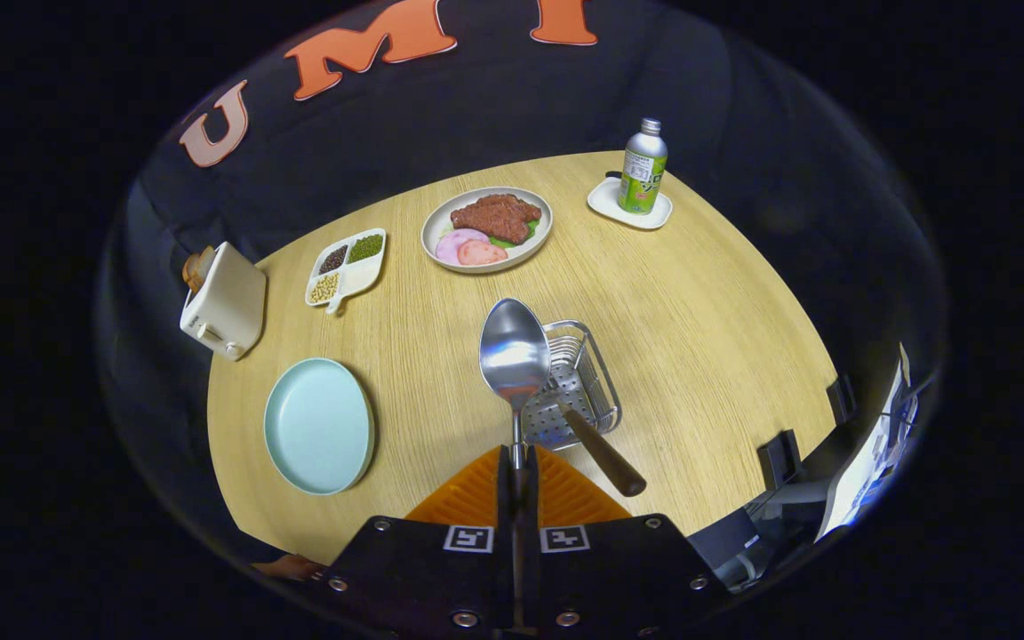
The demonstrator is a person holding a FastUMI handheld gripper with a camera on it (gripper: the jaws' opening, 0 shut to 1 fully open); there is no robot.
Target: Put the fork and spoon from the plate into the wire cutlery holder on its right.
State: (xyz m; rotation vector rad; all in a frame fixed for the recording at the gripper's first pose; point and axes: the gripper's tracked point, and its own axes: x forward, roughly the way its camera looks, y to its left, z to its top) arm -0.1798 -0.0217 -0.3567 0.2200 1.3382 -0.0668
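step: fork's already in the wire cutlery holder (pixel 576 384) | hand-held gripper (pixel 516 462) clamped on spoon (pixel 514 356) | next: we lower it bowl-up into the holder

I am looking at a staged dining setup inside a recording booth, not a lived-in home. A round wooden table (pixel 699 338) stands against black cloth walls (pixel 494 116). Beyond the fingers I see a plate of meat and sliced ham (pixel 487 228), a divided dish of beans (pixel 346 267), a toaster (pixel 223 302) and a drink bottle (pixel 644 166) on a small white tray (pixel 629 204). Nearer, a pale blue plate (pixel 318 425) and a wire cutlery holder (pixel 576 382) sit just ahead. Past the table's edge, beside the fingers, black brackets (pixel 780 458) and rig hardware point to a test installation.
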